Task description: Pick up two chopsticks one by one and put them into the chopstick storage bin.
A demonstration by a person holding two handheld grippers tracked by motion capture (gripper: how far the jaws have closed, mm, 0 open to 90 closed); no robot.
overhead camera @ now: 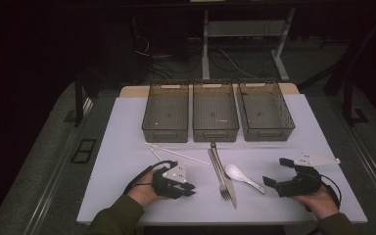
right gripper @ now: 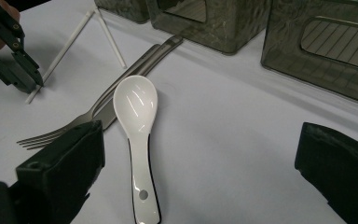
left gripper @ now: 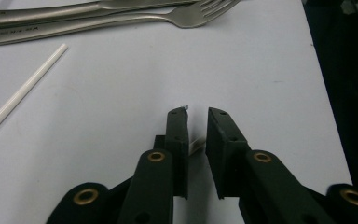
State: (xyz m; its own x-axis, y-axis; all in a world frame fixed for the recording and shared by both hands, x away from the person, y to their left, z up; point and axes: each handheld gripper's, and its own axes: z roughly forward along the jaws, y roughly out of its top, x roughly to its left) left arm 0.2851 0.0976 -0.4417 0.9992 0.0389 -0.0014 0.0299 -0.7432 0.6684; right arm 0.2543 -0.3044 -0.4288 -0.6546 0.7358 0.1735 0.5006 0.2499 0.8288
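Nearest the camera in the right gripper view, the right gripper (right gripper: 200,158) points its two black jaws up from the bottom edge, spread wide with nothing between them but bare white table. Just ahead of the jaw on the left of that view lies a white ceramic spoon (right gripper: 137,123), bowl up and away from the gripper, handle toward it, so its long axis runs nearly along the direction the jaws point. The spoon sits toward that jaw rather than centred in the gap; by judgement, a small sideways shift would be needed before the jaws could straddle the handle. In the high view the spoon (overhead camera: 244,177) lies between the two hands, distinctly closer to the right gripper (overhead camera: 276,172). Just beyond the spoon, on the side away from the right gripper, a steel fork (overhead camera: 221,172) and a table knife (overhead camera: 227,180) lie side by side, touching or nearly so. Farther from the spoon, white chopsticks (overhead camera: 174,152) lie crossed. The left gripper (overhead camera: 190,189) rests beyond the fork, well apart from the spoon; in the left gripper view its jaws stand nearly together, a narrow slit between them, gripping nothing. Behind the spoon, three mesh baskets (overhead camera: 215,113) stand in a row.
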